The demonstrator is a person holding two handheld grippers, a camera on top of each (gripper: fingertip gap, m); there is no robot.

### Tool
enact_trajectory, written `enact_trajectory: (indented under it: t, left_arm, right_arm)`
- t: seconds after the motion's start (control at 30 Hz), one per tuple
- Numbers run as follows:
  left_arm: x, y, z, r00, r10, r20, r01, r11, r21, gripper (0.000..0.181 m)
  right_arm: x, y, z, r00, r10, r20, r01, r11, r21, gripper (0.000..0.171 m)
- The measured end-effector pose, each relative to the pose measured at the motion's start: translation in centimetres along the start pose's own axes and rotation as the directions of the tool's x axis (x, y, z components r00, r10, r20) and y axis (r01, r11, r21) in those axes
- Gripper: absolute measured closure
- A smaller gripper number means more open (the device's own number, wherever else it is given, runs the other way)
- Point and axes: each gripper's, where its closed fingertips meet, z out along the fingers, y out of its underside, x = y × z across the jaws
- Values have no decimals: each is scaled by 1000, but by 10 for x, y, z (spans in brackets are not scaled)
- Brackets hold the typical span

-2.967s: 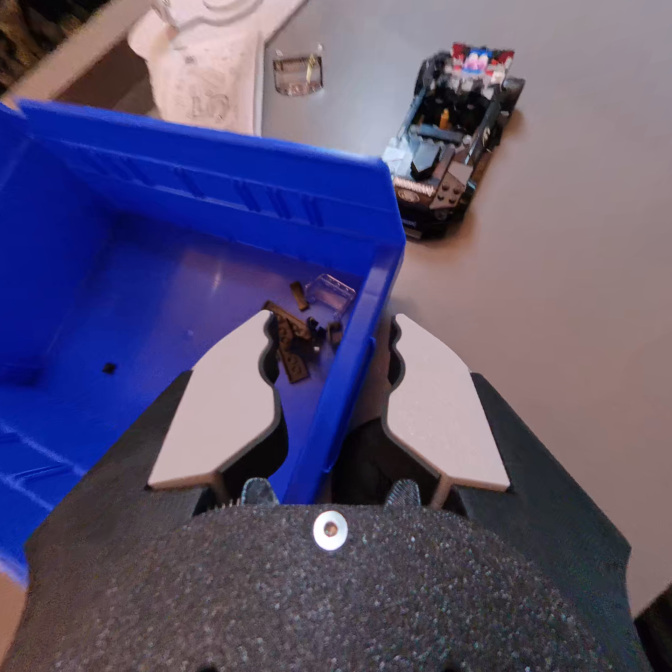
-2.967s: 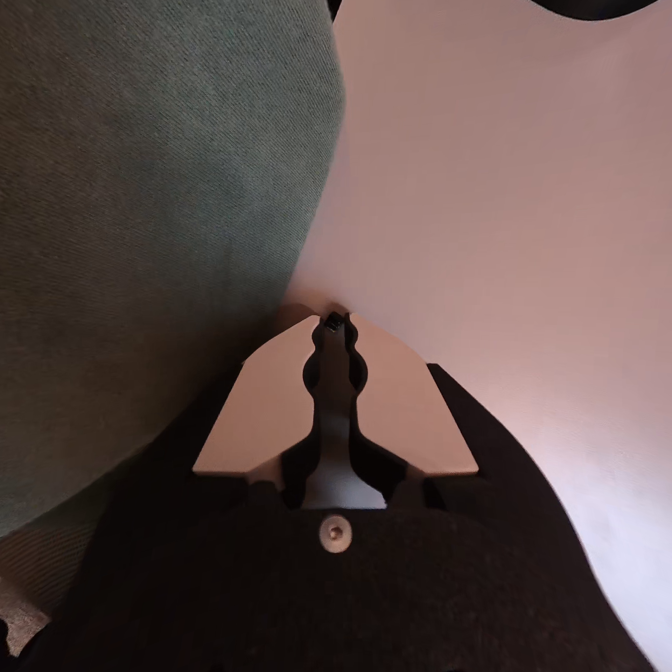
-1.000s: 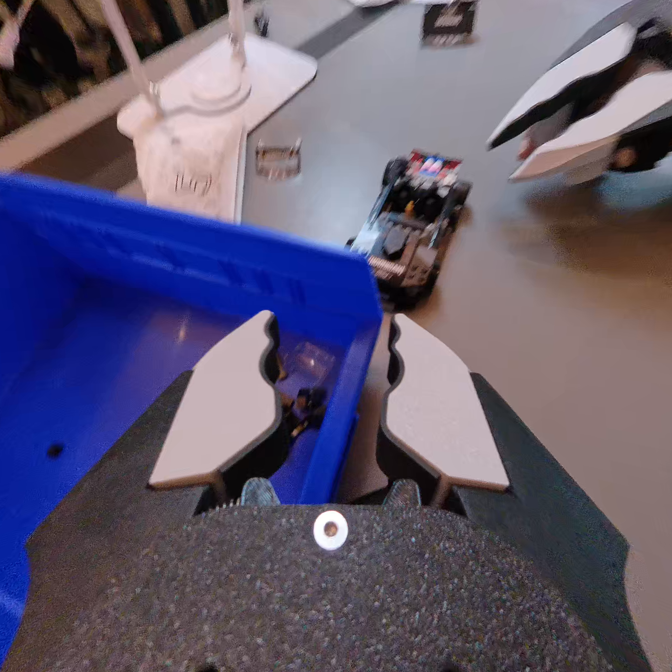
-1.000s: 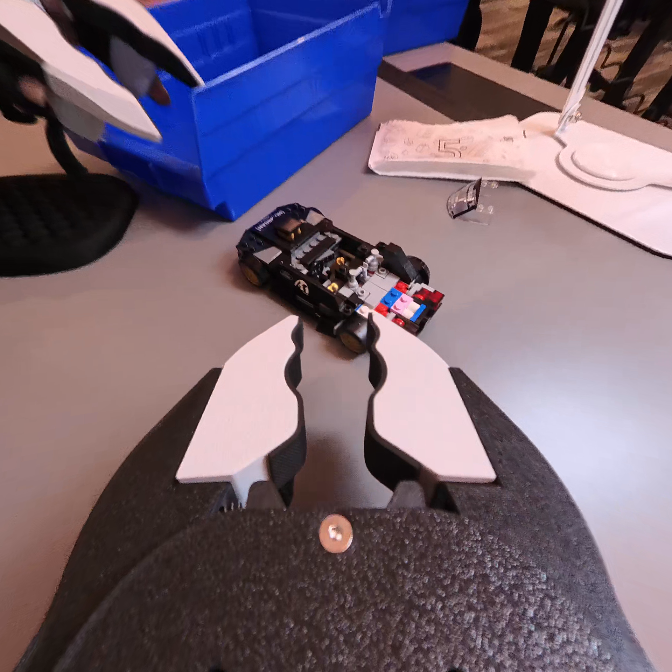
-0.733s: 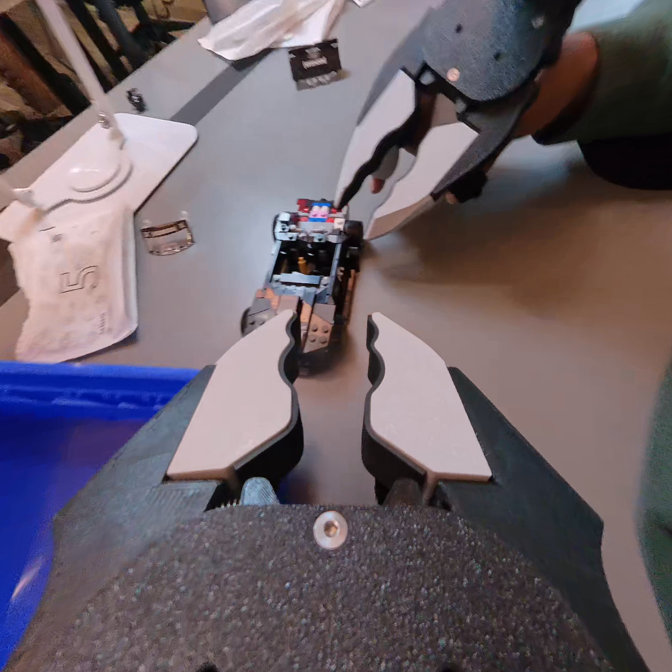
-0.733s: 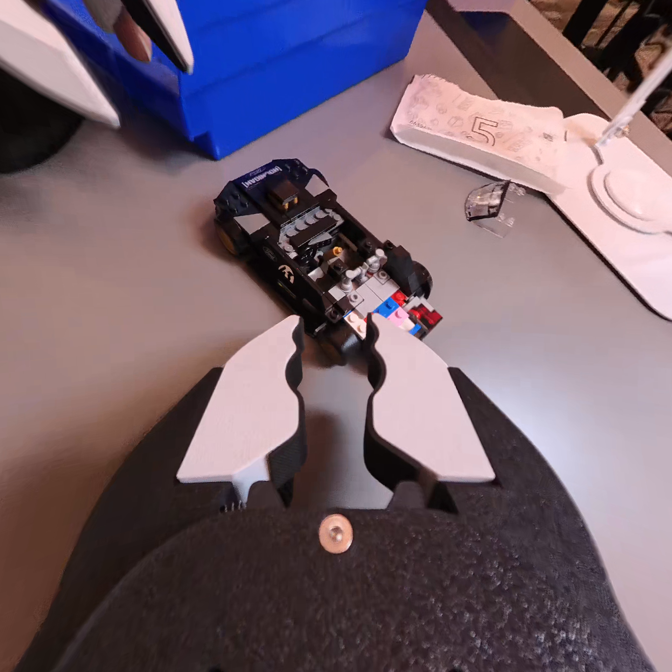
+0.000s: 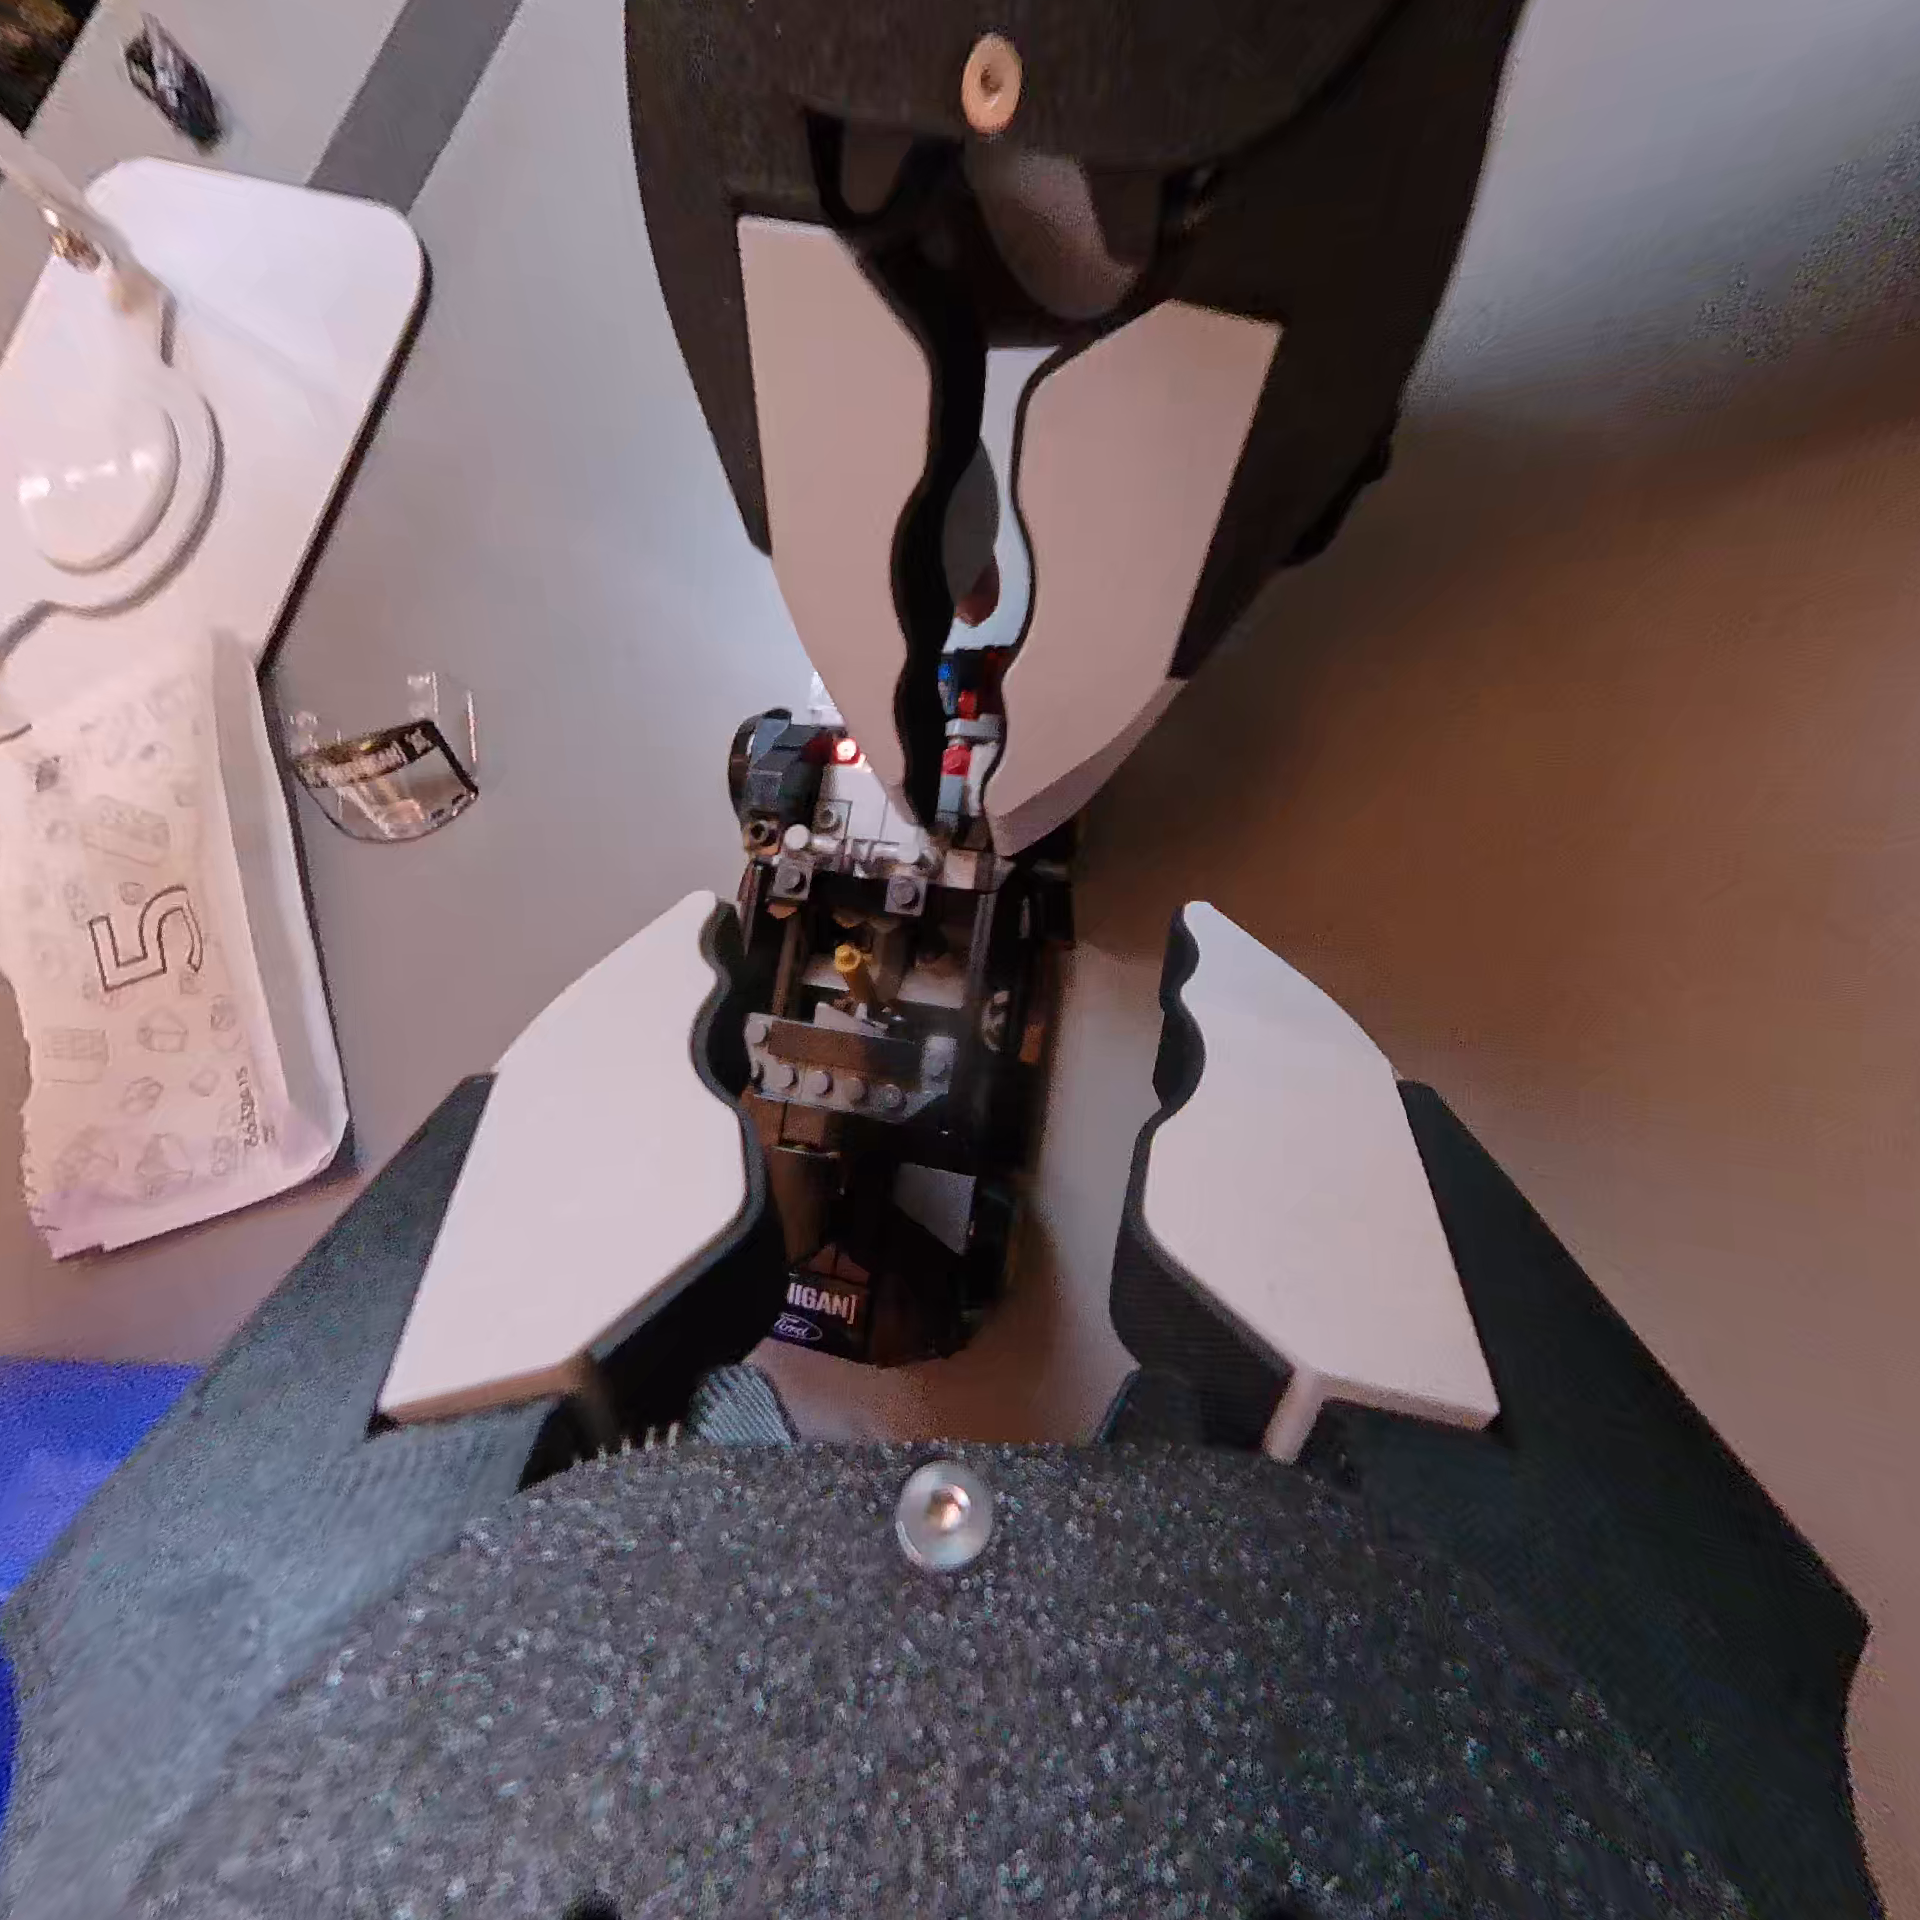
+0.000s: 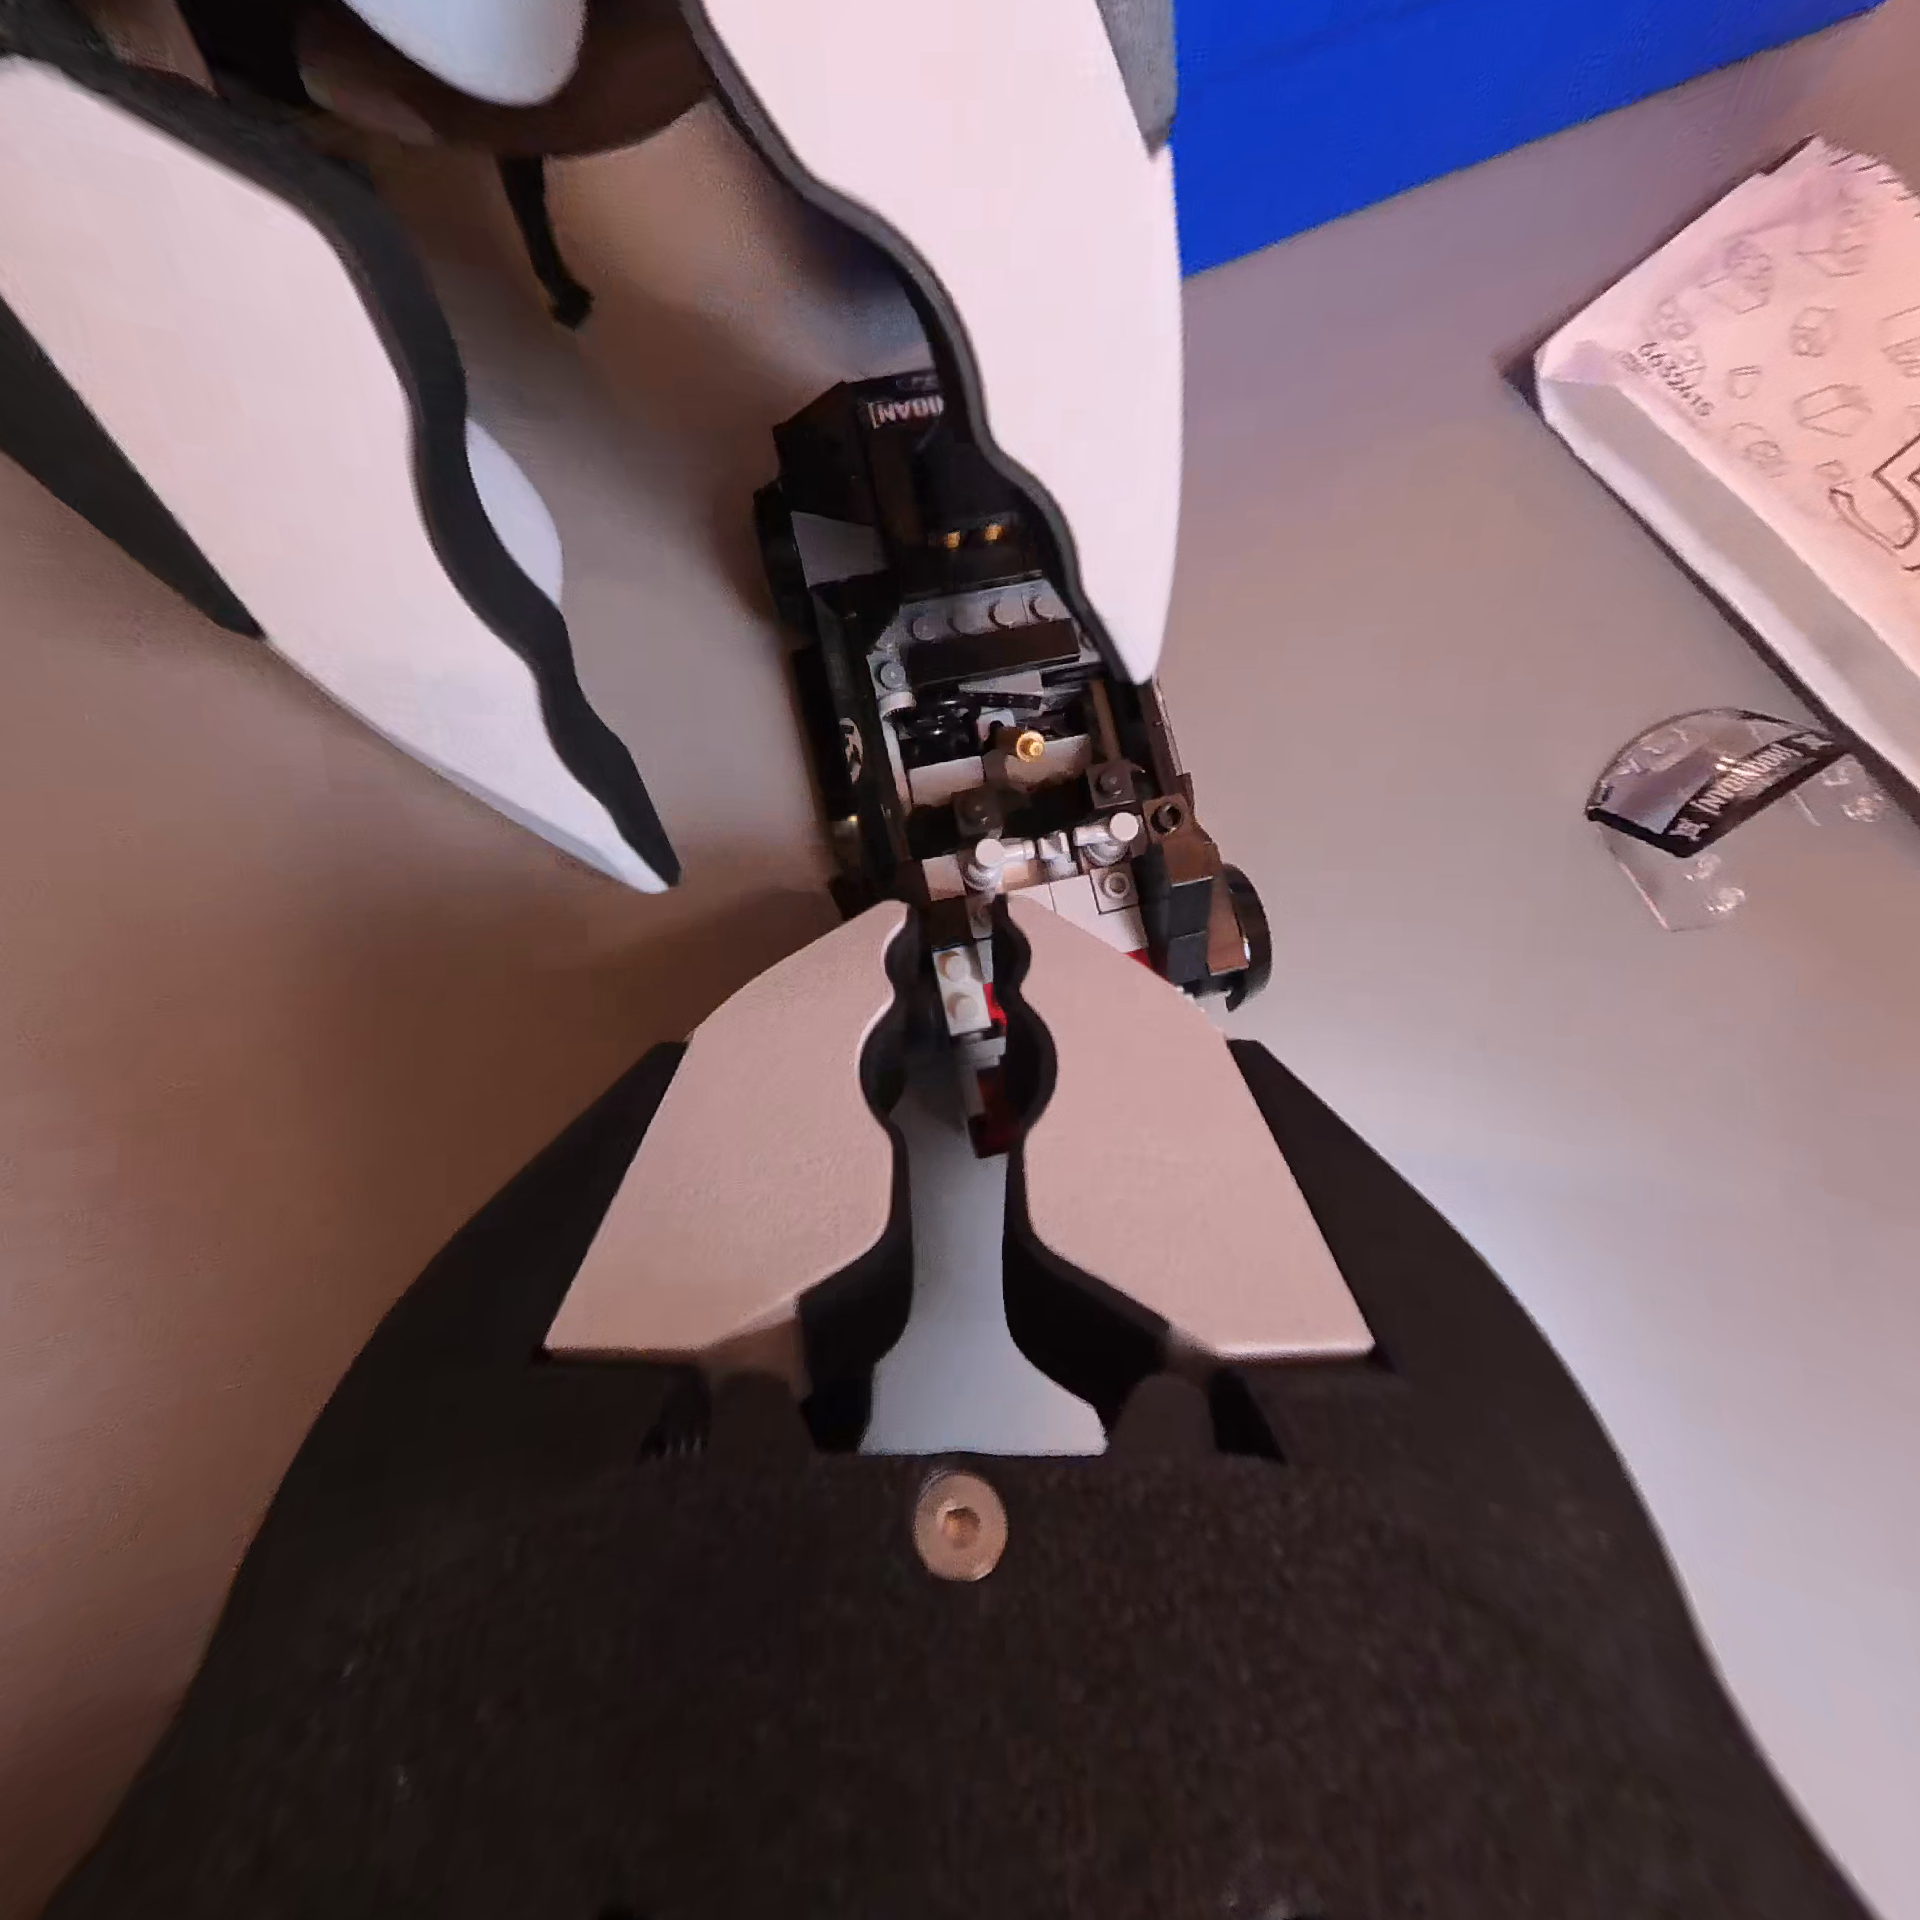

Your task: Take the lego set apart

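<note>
Dismantling is at the point of pulling a piece off the rear of the lego car (image 7: pixel 883 1049), which sits on the grey bench (image 7: pixel 1558 831) between the two grippers that face each other over it. The left gripper (image 7: pixel 940 956) straddles the car's front half with its jaws wide; the left finger lies against the car's side, while the other stands clear of it, so it looks poised to brace the body rather than gripping it yet. The right gripper (image 8: pixel 956 920) comes in from the tail end, its jaws narrowed down around a small grey-and-white studded piece (image 8: pixel 961 987) at the back of the car, beside the red bricks. Whether the piece is truly pinched or only bracketed I cannot tell for sure, but the tips look to be on it.

My guess is the next move calls for the left jaws to close on the chassis and hold it down while the right ones lift or twist the piece free.

Off to the side lie a clear windscreen piece (image 7: pixel 379 769), a printed paper bag (image 7: pixel 135 997) and a white lamp base (image 7: pixel 208 364); a blue bin (image 8: pixel 1507 114) stands near.
</note>
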Motion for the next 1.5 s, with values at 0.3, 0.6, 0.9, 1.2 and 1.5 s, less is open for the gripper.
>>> enact_trajectory:
  t: [0.3,0.6,0.9,1.2,1.5]
  left_arm:
    - [-9,34,-3,997,-23,71,31,993,-110,107]
    - [-20,23,27,998,5,57,4,987,-163,93]
    - [-22,24,31,1000,-6,9,7,990,-138,93]
    - [-15,26,35,997,-32,-74,18,985,-173,107]
    - [-14,26,36,996,-4,-86,-8,990,-141,109]
  right_arm:
    - [-5,-1,1,995,-23,100,26,999,-25,164]
    - [-7,0,0,988,-14,157,20,999,-34,171]
    - [-3,-6,0,989,48,142,-56,997,49,162]
    - [-5,-8,6,982,-18,189,18,1000,-1,163]
    - [-5,-6,6,975,-117,187,122,992,-17,166]
